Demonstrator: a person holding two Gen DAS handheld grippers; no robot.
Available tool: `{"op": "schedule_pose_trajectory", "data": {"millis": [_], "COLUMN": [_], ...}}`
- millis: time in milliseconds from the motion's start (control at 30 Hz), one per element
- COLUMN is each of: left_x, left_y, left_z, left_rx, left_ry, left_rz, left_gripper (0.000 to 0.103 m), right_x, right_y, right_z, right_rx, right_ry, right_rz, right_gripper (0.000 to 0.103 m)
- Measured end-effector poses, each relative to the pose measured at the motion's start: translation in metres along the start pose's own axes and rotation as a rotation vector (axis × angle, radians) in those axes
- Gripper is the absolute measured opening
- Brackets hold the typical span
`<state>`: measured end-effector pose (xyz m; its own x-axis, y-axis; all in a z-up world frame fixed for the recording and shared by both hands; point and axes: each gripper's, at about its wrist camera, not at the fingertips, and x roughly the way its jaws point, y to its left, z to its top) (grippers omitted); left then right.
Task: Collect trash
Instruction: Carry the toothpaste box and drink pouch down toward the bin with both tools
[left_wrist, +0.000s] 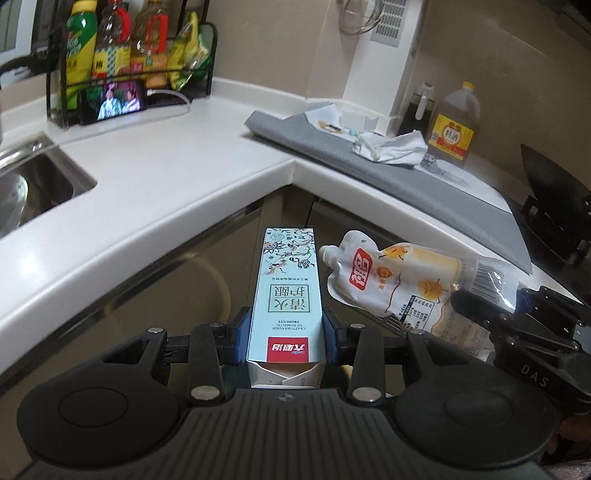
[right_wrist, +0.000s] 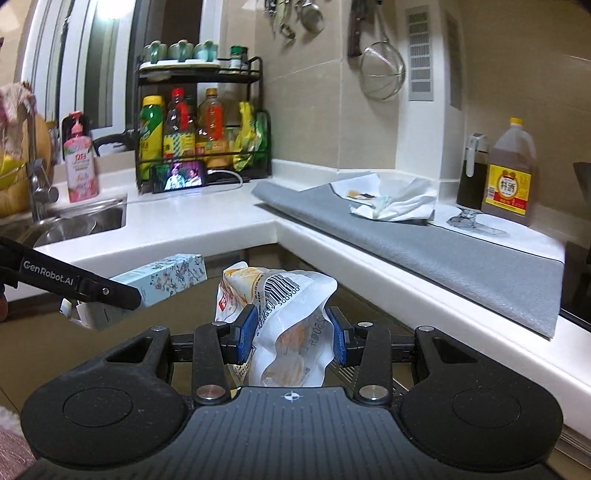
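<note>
My left gripper is shut on a light blue toothpaste box, held in the air in front of the counter corner. The box also shows at the left of the right wrist view. My right gripper is shut on a crumpled white and yellow spout pouch. The pouch shows in the left wrist view, just right of the box. Crumpled white tissue and paper scraps lie on the grey mat on the counter.
A white L-shaped counter holds a sink at left, a black bottle rack with a phone leaning on it, and a brown jug at right. Cabinet fronts are below the counter.
</note>
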<state>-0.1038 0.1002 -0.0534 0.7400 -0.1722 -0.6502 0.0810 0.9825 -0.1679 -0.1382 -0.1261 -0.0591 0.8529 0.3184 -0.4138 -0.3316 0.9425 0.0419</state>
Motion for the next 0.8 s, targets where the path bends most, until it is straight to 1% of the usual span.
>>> {"op": "schedule_pose_trajectory", "data": {"millis": [133, 800], "left_x": [0.004, 0.015], "left_y": [0.004, 0.002], "left_z": [0.000, -0.001], "left_rx": [-0.017, -0.020], "left_ry": [0.016, 0.055], "left_rz": [0.000, 0.001], "left_gripper": [0.043, 0.043], "right_x": [0.003, 0.011], "right_y": [0.001, 0.003], "right_z": [0.001, 0.001], "right_rx": [-0.008, -0.013], "right_ry": [0.010, 0.049], "right_rz": [0.007, 0.014], "right_gripper": [0.044, 0.044]}}
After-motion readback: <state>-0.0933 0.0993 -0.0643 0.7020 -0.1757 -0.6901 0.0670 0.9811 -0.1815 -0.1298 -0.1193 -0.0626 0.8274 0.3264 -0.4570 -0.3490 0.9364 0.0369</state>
